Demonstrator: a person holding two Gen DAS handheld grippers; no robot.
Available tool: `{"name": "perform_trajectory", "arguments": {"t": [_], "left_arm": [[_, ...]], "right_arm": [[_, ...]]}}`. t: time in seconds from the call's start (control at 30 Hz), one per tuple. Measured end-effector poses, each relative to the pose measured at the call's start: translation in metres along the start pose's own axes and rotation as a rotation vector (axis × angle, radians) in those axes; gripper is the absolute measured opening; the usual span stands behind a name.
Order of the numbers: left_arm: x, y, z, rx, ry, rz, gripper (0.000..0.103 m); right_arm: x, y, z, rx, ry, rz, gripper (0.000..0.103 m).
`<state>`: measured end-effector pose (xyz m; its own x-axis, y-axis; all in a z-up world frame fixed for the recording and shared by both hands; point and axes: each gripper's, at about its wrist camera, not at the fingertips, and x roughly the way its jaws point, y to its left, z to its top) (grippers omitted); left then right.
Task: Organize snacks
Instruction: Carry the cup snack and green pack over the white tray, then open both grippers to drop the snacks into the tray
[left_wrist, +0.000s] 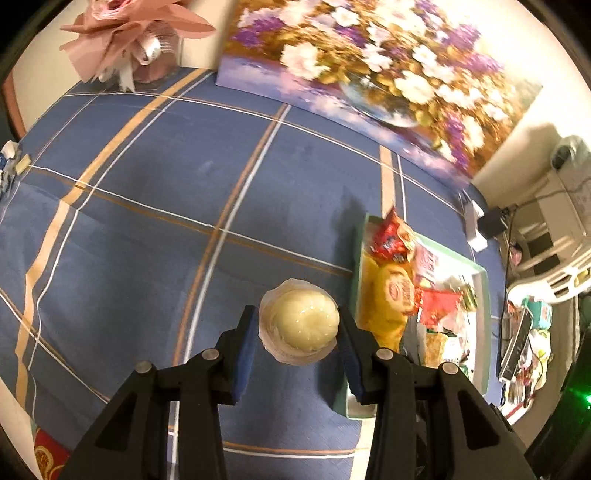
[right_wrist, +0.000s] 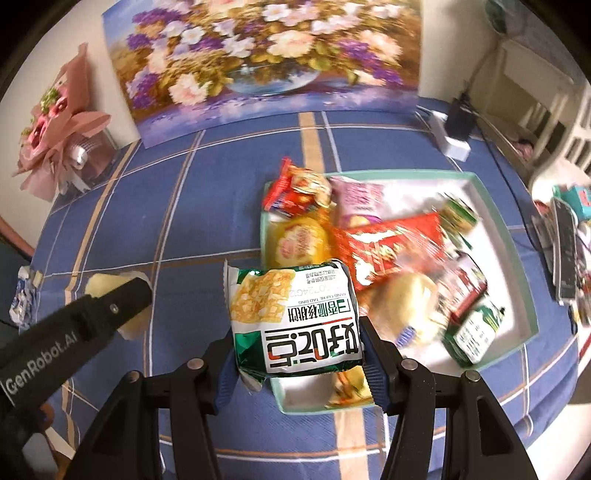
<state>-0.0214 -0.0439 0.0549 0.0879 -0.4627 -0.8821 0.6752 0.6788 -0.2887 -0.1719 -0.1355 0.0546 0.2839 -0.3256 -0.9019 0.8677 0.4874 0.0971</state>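
A blue plaid cloth (left_wrist: 147, 221) covers the bench, with a large flower painting (right_wrist: 266, 59) leaning against the wall at 12 o'clock and a pink wrapped bouquet (right_wrist: 59, 136) at about 10 o'clock in the right wrist view.

A pale green tray (right_wrist: 517, 236) sits on the cloth, crowded with snack packets: a yellow one (right_wrist: 299, 243), red ones and green ones, some blurred.

The left tongs (left_wrist: 299, 328) are closed partway on a round pale bun in clear wrap (left_wrist: 301, 321), their blue pads pressing its sides; it hangs over the cloth just beside the tray's edge, which lies at 3 o'clock in the left wrist view.

The right tongs (right_wrist: 299, 350) grip a green and white biscuit packet (right_wrist: 295, 317) by its sides, jaws set as wide as the packet. The packet hangs above the tray's near left corner. In this view the left tongs appear at 9 o'clock, bun showing behind them.
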Motion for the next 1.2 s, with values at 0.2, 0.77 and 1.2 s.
{"name": "perform_trajectory", "arguments": {"t": [0.2,0.77,1.2], "left_arm": [[0.006,-0.025,-0.011,0.056,0.034,-0.017,0.044],[0.046,-0.088,-0.05,0.213,0.182,-0.022,0.044],[0.065,-0.094,-0.053,0.232,0.206,-0.029,0.044]], "right_arm": [[-0.003,-0.034,-0.002,0.075,0.003,-0.015,0.061],[0.005,-0.139,-0.005,0.319,0.042,-0.08,0.061],[0.029,-0.143,-0.008,0.33,0.083,-0.065,0.061]]}}
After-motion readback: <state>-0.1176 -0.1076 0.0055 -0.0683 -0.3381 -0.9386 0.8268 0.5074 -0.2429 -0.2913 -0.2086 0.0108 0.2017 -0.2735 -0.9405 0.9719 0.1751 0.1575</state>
